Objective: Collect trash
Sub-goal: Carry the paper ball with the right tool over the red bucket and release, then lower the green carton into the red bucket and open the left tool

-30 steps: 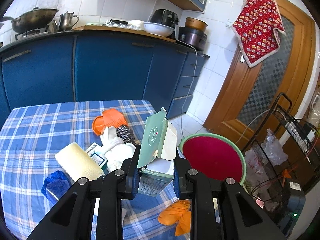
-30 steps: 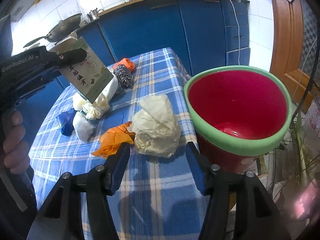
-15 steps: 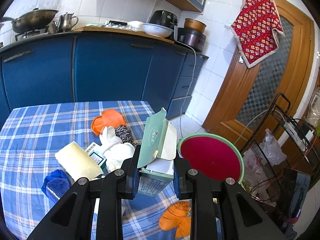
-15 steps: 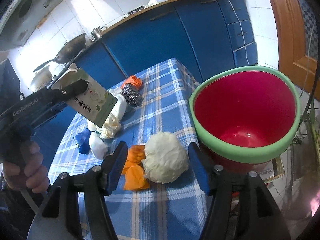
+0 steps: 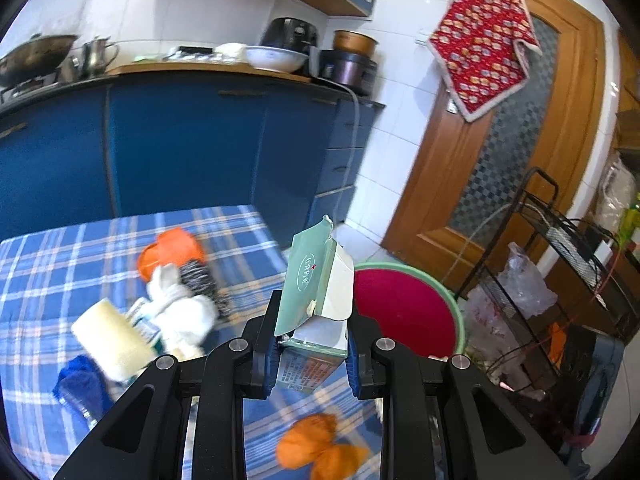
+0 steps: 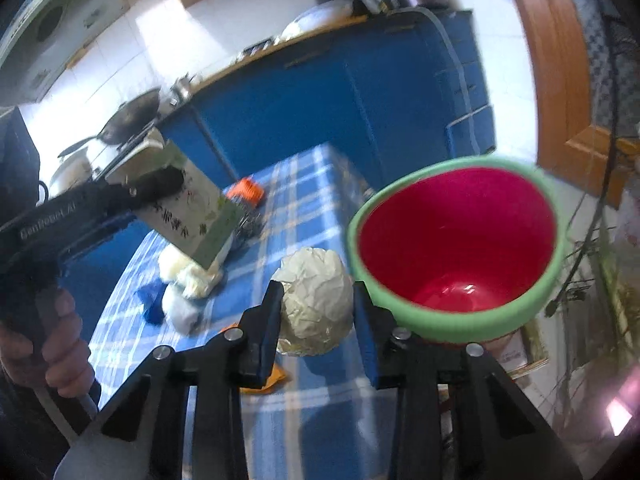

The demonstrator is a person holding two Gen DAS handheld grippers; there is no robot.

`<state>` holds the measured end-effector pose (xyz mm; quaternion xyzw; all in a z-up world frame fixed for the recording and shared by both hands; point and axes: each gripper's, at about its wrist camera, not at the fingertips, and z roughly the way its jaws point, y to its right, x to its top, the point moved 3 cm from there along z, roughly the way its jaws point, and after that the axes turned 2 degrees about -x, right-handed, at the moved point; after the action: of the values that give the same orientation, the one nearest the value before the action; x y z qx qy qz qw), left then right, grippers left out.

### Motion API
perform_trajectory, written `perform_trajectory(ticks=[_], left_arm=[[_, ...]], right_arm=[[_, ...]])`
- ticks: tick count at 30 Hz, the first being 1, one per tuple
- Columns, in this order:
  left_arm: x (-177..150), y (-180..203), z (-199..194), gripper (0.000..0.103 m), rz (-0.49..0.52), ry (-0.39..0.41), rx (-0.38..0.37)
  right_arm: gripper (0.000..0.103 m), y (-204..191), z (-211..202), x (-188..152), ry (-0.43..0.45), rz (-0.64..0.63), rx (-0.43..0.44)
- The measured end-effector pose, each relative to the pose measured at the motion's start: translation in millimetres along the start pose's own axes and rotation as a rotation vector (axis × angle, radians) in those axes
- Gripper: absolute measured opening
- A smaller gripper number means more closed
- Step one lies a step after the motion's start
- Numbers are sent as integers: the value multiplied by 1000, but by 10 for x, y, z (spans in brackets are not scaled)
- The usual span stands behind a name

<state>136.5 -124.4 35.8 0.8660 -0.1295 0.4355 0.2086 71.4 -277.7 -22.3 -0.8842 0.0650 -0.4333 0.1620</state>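
Both claws grip: left claw [image 5: 312,350] green carton [image 5: 316,300], right claw [image 6: 318,320] closing around paper ball [image 6: 314,300].

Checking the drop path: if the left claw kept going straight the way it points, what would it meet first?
Likely the red bin with the green rim, just beyond the carton that the left claw grips; depth is hard to judge.

A lived-in home kitchen

Blue cabinets [image 5: 180,148] run under a wooden counter bearing a wok [image 5: 34,58], kettle [image 5: 96,56], bowl [image 5: 276,59] and cookers [image 5: 348,66]; white wall tiles [image 5: 180,8], a checked tablecloth [image 5: 60,260] and a wooden door [image 5: 500,184] complete the room.
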Motion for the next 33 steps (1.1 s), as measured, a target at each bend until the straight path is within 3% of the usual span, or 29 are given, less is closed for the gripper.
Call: perform_trajectory(ticks=[8,15,26,28,31,33], left_arm=[[28,429,386,26,64,-36,-77],[-67,755,856,26,102,-102,-120],[-269,788,1338,29,112,-207,-94],[-287,779,1364,32,108,-213,-81],[-302,772,1401,48,105,-221,-70],[-304,771,1403,50,108,-220,-67]], right_arm=[[37,484,-135,206,100,73,-151],[38,880,-97,204,126,124,-261],[40,1160,186,124,91,166,-287],[42,1167,211,115,92,174,-286],[44,1193,238,112,93,185,-276],[45,1201,243,112,94,188,-280]])
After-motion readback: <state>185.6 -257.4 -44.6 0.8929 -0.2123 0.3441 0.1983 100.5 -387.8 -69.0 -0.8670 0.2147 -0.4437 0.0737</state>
